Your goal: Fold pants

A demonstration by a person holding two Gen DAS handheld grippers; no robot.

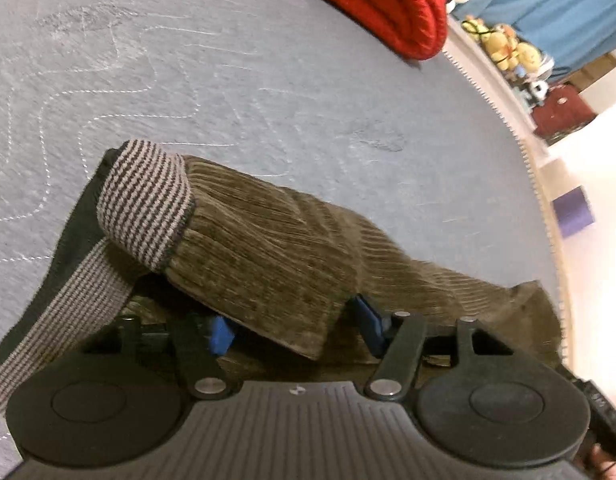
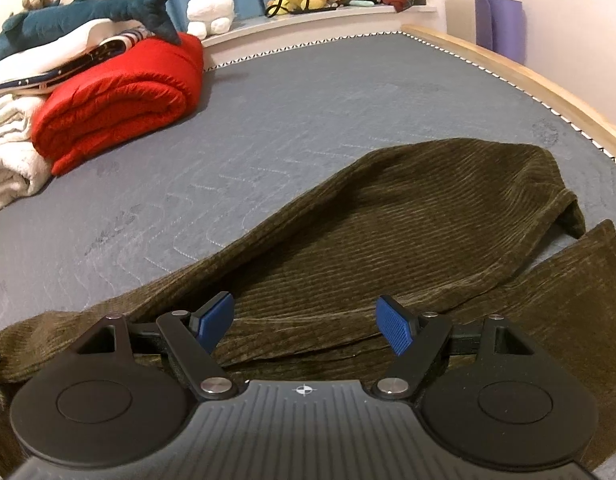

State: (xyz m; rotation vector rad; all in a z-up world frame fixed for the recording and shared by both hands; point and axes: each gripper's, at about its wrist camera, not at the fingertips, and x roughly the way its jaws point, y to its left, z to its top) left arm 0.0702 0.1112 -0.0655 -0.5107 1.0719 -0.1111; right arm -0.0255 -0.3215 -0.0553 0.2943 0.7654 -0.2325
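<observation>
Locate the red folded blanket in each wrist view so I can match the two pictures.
Left wrist view: the red folded blanket sits at the top edge, right of centre, cut off by the frame.
Right wrist view: the red folded blanket lies at upper left on the grey mattress, beside white bedding.
Shared landmark: the olive corduroy pants spread in front of both grippers.

The bed (image 2: 308,92) has a grey cover with wavy white stitching. Brown pants (image 2: 408,232) lie on it, partly folded, and their striped waistband (image 1: 148,204) is turned over. A rolled red blanket (image 2: 120,96) lies farther back on the bed. A white blanket (image 2: 8,152) lies just beside it.
</observation>
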